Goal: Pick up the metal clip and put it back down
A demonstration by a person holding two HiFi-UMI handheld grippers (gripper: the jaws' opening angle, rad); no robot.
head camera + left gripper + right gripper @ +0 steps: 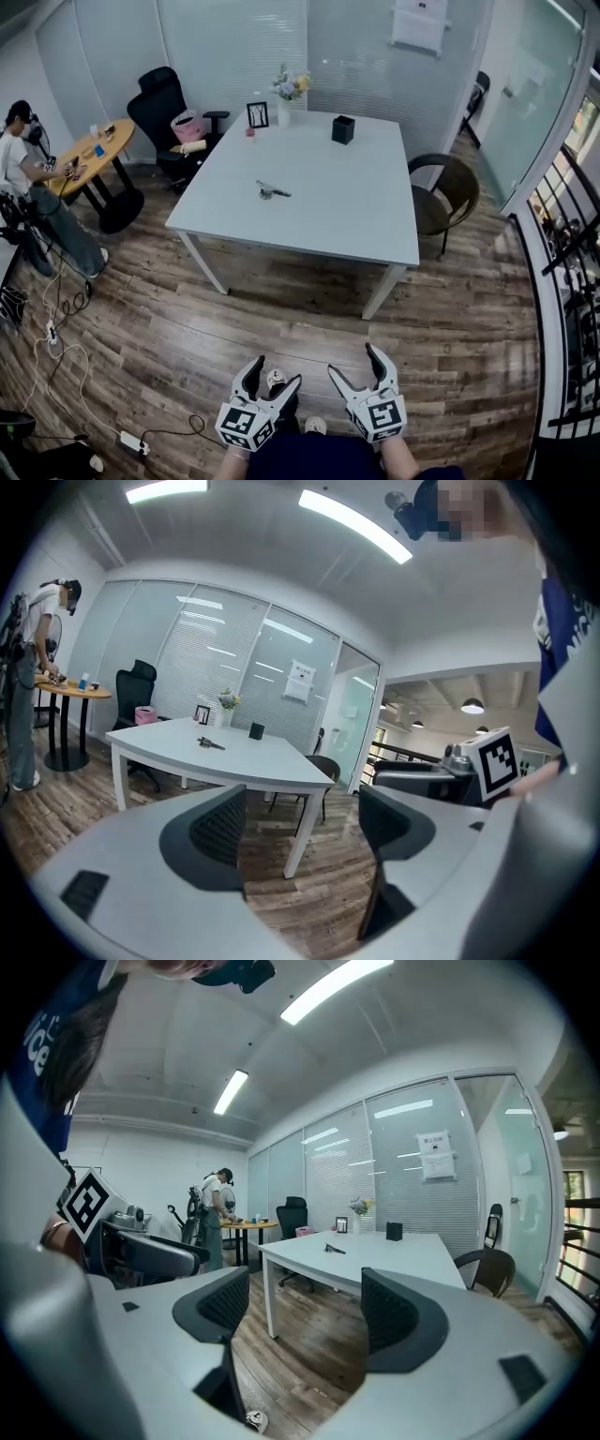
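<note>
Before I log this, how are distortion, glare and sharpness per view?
Head view: fisheye bows the floor planks, metal clip tiny but crisp. Left gripper view: dark vignetted corners, ceiling lights blown out. Right gripper view: same vignette, ceiling strip glaring.

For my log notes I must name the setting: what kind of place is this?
Most likely an office meeting room: a large white table stands in the middle, glass partition walls with blinds stand behind it, and a black office chair stands near the table's far corner.

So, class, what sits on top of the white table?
A metal clip near the middle; at the far edge a black box, white flower vase and black picture frame. The box's inside is hidden.
</note>
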